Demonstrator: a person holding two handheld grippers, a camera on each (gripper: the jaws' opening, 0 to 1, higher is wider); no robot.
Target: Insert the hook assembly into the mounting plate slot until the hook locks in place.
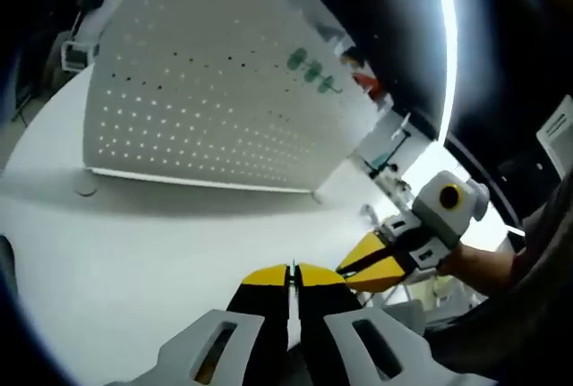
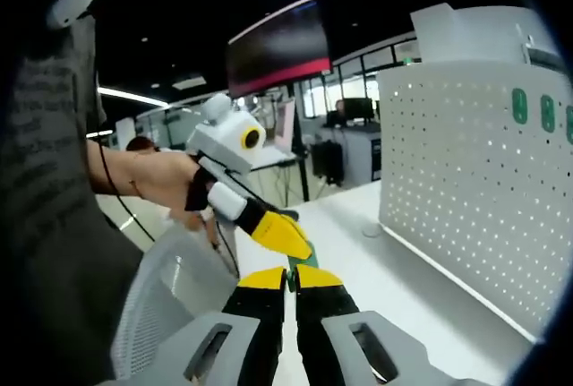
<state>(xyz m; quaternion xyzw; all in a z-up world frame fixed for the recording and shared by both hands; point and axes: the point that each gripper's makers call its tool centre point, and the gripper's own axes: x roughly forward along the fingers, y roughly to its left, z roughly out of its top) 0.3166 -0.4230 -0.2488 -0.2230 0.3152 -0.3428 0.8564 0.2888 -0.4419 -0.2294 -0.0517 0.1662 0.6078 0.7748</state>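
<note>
The white perforated mounting plate stands upright on the white table, with green hooks hung near its upper right. In the right gripper view the mounting plate stands to the right, its green hooks at the top. My left gripper is shut, with a thin green hook piece sticking out between its yellow tips. My right gripper is also shut, with the green hook piece at its tips. The two grippers meet tip to tip: the right gripper and the left gripper each show in the other's view.
A person's hand holds the left gripper, with a grey mesh chair back below it. A small round disc lies on the table by the plate's lower left corner. Desks and monitors stand in the background.
</note>
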